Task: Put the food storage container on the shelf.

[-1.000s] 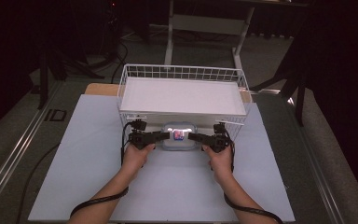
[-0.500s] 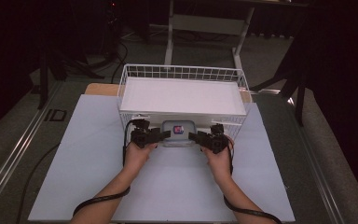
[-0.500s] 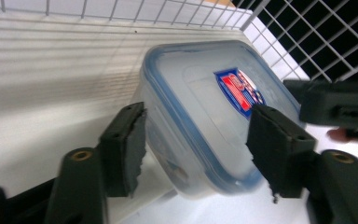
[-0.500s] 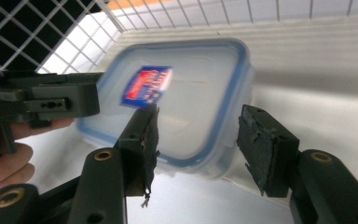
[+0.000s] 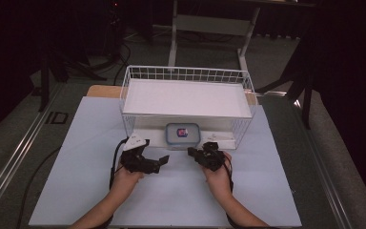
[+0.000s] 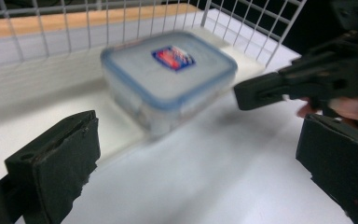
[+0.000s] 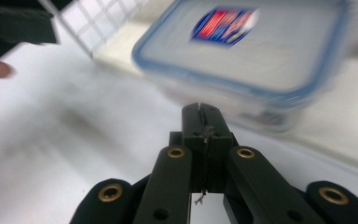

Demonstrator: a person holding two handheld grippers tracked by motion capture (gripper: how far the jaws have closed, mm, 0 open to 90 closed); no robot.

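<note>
The plastic box [image 5: 183,134] with a blue-rimmed lid and a small red and blue label sits on the lower white shelf [image 5: 219,139] of the wire basket [image 5: 187,75], at the open front side, near the middle. It stands flat and upright, and neither gripper touches it. In the left gripper view the box [image 6: 168,79] is a little ahead of the jaws, partly over the front edge of the shelf, with the wire wall behind it. The left gripper [image 5: 153,162] is on the table in front of the basket, to the left of the box; its jaws are spread wide with nothing between them, and they have just been opening. The right gripper [image 5: 198,153] is to the right and a bit nearer to the box; in the right gripper view its jaws are pressed together with no gap, they pinch nothing, and they have just been closing. In that view the box [image 7: 261,56] is blurred and just beyond the tip of the jaws. Each gripper is held by a hand coming from the bottom edge, and a black cable [image 5: 114,162] trails from the left one. Everything stands on a pale sheet [image 5: 76,157] that covers the table, and a strip of wood [image 5: 102,90] shows at the far left of the basket.
</note>
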